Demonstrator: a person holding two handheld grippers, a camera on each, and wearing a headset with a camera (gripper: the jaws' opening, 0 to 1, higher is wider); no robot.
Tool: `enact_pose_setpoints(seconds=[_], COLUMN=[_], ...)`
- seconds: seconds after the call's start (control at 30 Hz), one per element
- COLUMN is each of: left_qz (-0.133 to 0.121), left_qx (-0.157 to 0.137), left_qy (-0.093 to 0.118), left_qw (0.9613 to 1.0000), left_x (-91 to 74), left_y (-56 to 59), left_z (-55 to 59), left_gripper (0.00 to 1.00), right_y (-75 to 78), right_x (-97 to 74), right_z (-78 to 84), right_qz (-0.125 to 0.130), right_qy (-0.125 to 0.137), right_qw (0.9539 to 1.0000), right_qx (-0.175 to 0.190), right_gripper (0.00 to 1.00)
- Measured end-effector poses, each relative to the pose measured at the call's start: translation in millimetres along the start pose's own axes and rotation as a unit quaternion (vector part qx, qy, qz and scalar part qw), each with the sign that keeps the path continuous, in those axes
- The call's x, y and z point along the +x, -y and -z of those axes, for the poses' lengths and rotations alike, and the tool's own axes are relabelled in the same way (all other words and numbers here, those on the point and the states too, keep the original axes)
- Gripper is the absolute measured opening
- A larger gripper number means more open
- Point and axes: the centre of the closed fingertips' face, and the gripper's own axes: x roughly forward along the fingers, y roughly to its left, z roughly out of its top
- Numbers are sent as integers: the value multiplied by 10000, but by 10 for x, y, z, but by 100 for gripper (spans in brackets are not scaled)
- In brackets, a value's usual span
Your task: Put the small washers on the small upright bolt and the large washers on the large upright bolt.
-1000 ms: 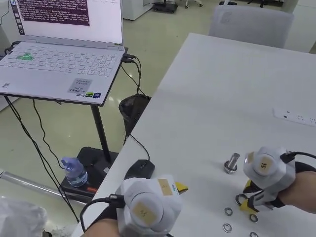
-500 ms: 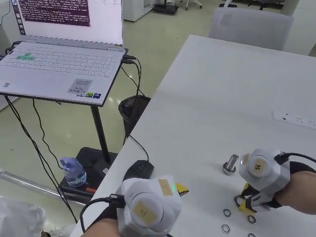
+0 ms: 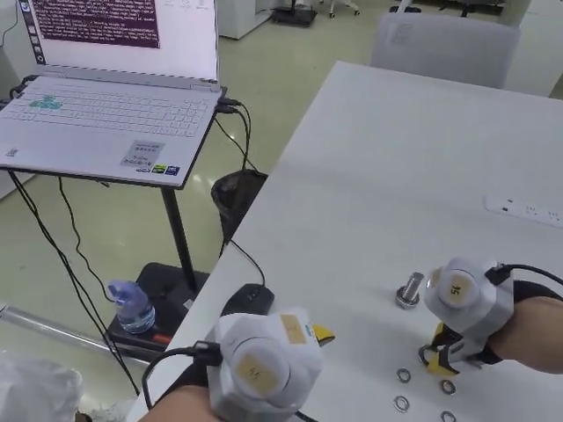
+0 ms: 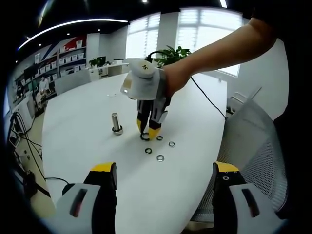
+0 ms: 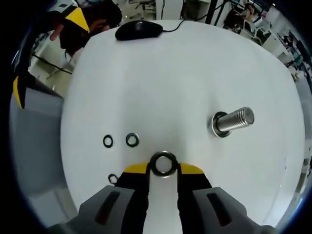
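Here the right tongs (image 5: 163,170) are nipped together on a large washer (image 5: 163,154), which sits flat between their yellow tips. They point down at the white table (image 3: 396,158) and hang low over it; whether the washer touches the top I cannot tell. The bolt (image 5: 233,120) stands upright on its head near these tongs, not touching them. Small washers (image 5: 126,140) lie loose on the table on the other side of the tongs, none touching another. The left tongs (image 4: 163,168) stand wide apart with nothing between them, well back from the bolt and close to the table's edge. A black mouse (image 3: 249,301) lies at that edge, and a laptop (image 3: 106,114) sits on a stand beside the table.
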Motion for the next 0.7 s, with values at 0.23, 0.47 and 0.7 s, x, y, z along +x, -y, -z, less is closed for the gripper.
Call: enact_pose_setpoints(seconds=[0.23, 0.47, 0.7], left_qz=[-32, -43, -66], left_qx=[14, 31, 86], left_qy=[-5, -56, -55], left_qw=[10000, 10000, 9999], left_x=[-13, -15, -1], left_y=[-18, -30, -41], left_z=[11, 41, 30], left_gripper=[81, 81, 82], right_y=[34, 94, 178], right_x=[-170, -372, -570], right_z=[-13, -67, -147], right_qz=[-17, 21, 68], right_qy=[10, 39, 91], right_qw=[9999, 9998, 9996], right_qx=[133, 201, 275], right_gripper=[21, 21, 21])
